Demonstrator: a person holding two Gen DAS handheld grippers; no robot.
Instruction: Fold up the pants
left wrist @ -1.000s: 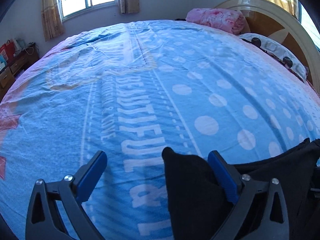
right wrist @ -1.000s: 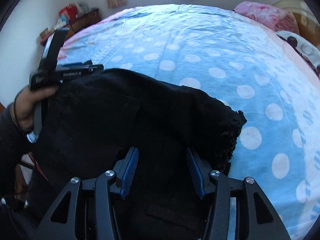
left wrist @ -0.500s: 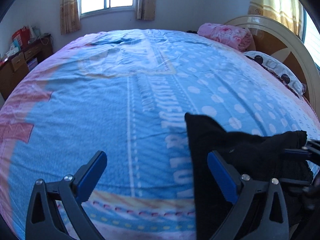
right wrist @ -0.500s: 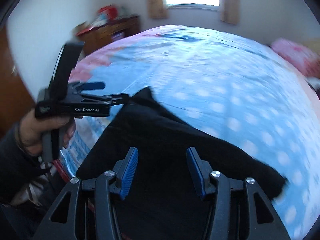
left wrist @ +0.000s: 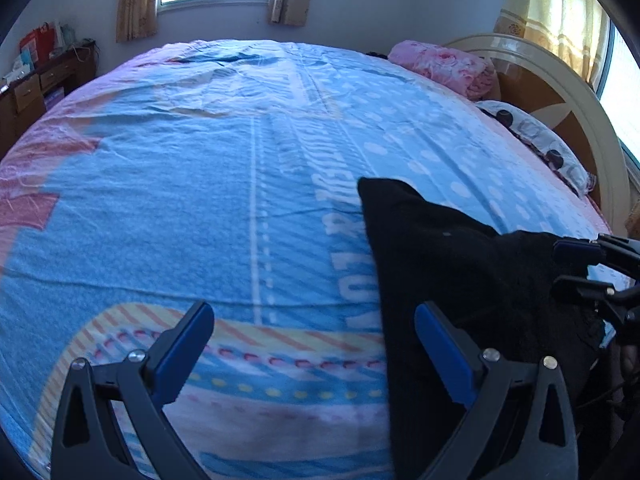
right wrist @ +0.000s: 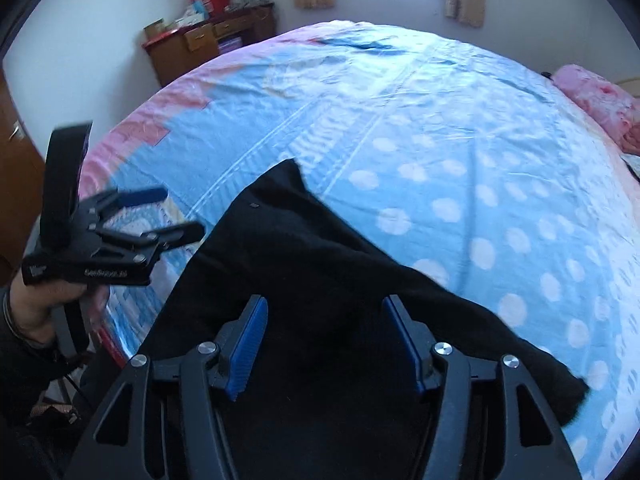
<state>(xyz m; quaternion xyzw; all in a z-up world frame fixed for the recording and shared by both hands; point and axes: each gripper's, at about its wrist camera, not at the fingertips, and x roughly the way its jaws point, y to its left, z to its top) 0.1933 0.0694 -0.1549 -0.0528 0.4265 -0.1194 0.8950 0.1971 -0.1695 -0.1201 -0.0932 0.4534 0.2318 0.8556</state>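
Observation:
Black pants point(right wrist: 320, 264) lie on the near edge of the bed, partly hanging over it; they also show at the lower right of the left wrist view point(left wrist: 448, 264). My left gripper point(left wrist: 316, 348) is open and empty, just left of the pants' edge; it shows at the left of the right wrist view point(right wrist: 176, 216). My right gripper point(right wrist: 324, 340) is open, above the dark cloth, nothing between its pads. It shows at the right edge of the left wrist view point(left wrist: 576, 268), by the pants' far end.
The bed has a blue polka-dot sheet point(left wrist: 240, 184) with pink borders. A pink folded blanket point(left wrist: 444, 64) and a pillow point(left wrist: 536, 140) lie by the headboard point(left wrist: 580, 96). A wooden desk point(right wrist: 208, 48) with clutter stands by the wall under the window.
Both grippers have pulled back toward the bed's near edge and stay open. The pants now lie flatter on the sheet, and the left gripper has moved off their edge.

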